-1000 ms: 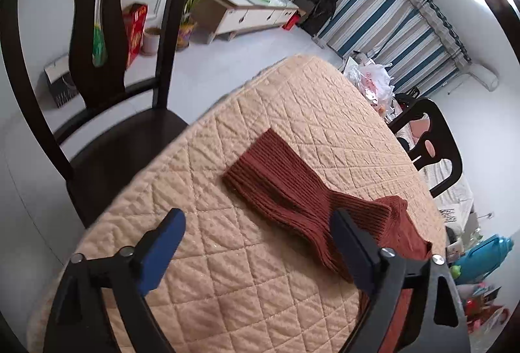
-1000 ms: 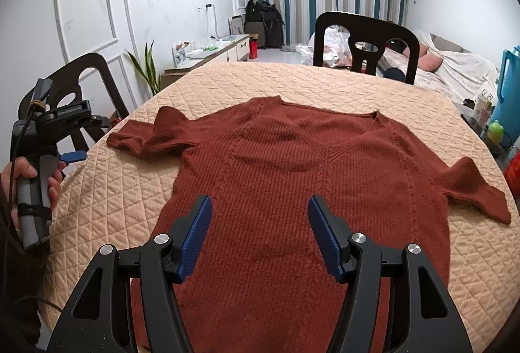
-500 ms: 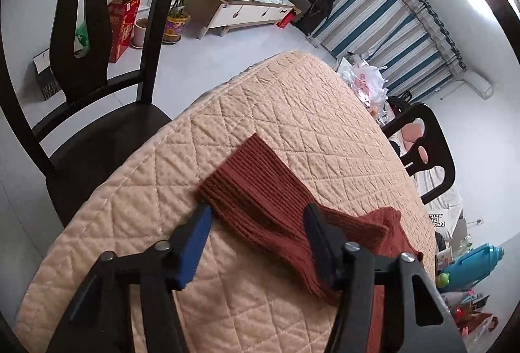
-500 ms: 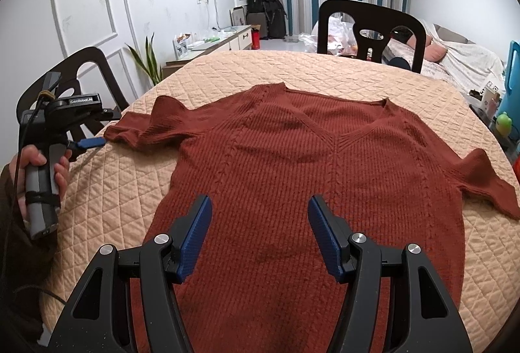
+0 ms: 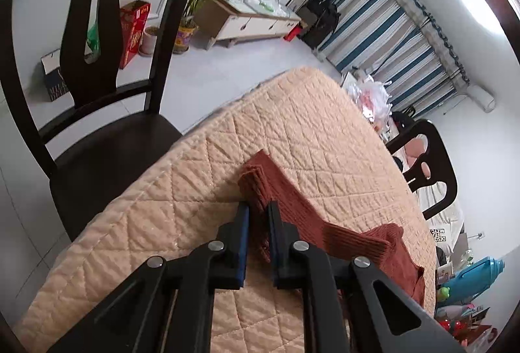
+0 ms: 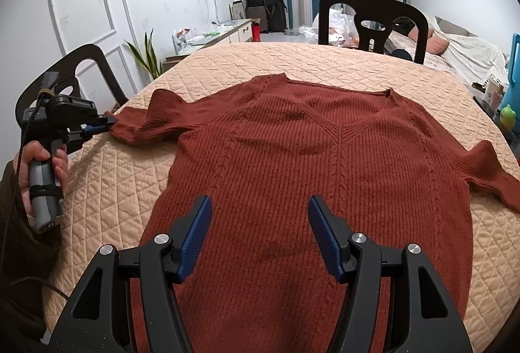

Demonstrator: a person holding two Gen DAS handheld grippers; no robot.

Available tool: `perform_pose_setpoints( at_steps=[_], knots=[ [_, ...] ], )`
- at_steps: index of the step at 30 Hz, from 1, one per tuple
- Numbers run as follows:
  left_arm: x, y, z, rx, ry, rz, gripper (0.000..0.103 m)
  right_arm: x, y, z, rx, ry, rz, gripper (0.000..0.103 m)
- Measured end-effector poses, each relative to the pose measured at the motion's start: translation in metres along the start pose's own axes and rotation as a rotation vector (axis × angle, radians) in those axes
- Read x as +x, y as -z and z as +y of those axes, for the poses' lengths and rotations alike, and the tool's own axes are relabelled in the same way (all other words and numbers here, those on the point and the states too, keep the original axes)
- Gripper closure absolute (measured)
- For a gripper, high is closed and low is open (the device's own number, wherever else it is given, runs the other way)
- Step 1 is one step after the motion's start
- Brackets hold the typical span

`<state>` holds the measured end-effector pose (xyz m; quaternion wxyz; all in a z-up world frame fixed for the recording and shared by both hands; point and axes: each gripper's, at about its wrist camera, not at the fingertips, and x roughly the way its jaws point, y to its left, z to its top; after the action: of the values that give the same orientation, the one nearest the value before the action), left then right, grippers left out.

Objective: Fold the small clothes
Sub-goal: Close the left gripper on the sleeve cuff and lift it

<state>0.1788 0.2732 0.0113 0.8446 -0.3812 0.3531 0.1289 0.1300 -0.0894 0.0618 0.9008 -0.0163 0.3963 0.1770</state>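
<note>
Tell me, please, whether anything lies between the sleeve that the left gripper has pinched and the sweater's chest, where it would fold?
Nothing visible does. The left gripper is shut on the sleeve, and the sweater lies flat with only bare knit between. The right gripper hangs open nearer the hem.

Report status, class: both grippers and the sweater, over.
Left hand-held gripper shut on sleeve. Right hand-held gripper open above sweater, which lies flat on table. Nothing in the way.

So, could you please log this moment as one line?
left tool: shut on sleeve cuff of rust-red ribbed knit sweater | right tool: open, above hem | sweater: flat on beige quilted table cover
</note>
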Motion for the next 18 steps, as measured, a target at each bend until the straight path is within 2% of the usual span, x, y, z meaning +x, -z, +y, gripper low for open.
perform_pose_setpoints(
  at_steps=[9, 13, 18],
  knots=[
    [-0.033, 0.019, 0.003, -0.005, -0.017, -0.131, 0.09, 0.001, 0.001, 0.001, 0.007, -0.014, 0.008, 0.041],
    [-0.041, 0.023, -0.018, 0.125, -0.037, -0.174, 0.09, -0.001, 0.0, 0.001, 0.008, -0.019, 0.004, 0.041],
    [-0.05, 0.027, -0.051, 0.258, 0.0, -0.233, 0.09, -0.007, 0.002, 0.001, 0.014, -0.027, -0.01, 0.041]
  ],
)
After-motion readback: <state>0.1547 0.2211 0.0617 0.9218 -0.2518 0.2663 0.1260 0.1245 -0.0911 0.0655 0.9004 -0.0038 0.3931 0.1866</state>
